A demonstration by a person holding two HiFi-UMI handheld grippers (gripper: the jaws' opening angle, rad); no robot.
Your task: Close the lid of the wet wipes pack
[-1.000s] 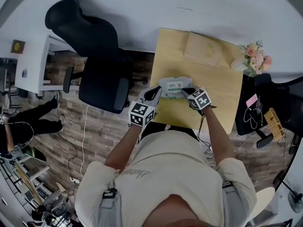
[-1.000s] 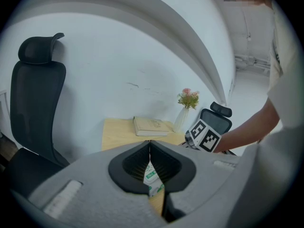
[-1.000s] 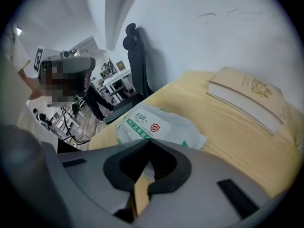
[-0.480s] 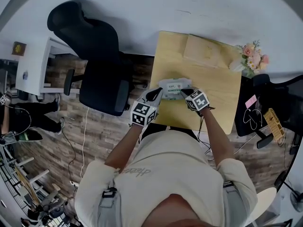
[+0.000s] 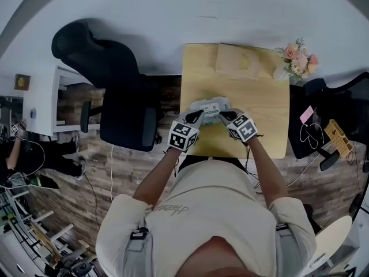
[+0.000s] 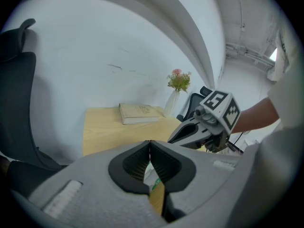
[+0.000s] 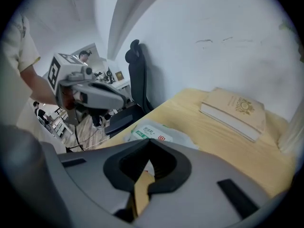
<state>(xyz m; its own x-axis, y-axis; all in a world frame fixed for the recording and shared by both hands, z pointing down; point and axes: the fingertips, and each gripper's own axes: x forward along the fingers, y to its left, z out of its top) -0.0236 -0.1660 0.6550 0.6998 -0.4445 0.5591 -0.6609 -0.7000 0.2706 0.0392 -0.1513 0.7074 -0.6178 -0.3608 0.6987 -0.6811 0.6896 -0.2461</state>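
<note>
The wet wipes pack (image 5: 209, 107), white with a green label, lies flat near the middle of the light wooden table (image 5: 259, 131). In the right gripper view the wet wipes pack (image 7: 156, 133) sits just beyond my jaws, its lid lying flat as far as I can tell. My left gripper (image 5: 194, 118) is at the pack's near left corner, and my right gripper (image 5: 226, 116) at its near right corner. Both are shut with nothing between the jaws: the left gripper (image 6: 150, 142) and the right gripper (image 7: 148, 141) each show tips pressed together. Whether they touch the pack is unclear.
A beige book (image 5: 241, 61) lies at the table's far edge by the wall, next to a vase of pink flowers (image 5: 297, 56) at the far right corner. A black office chair (image 5: 121, 91) stands left of the table. Dark bags and cables (image 5: 314, 134) sit to the right.
The head view has shifted, so the table sits a little higher and more centred. Both grippers stay shut by the pack, now slightly closer together at its near edge.
</note>
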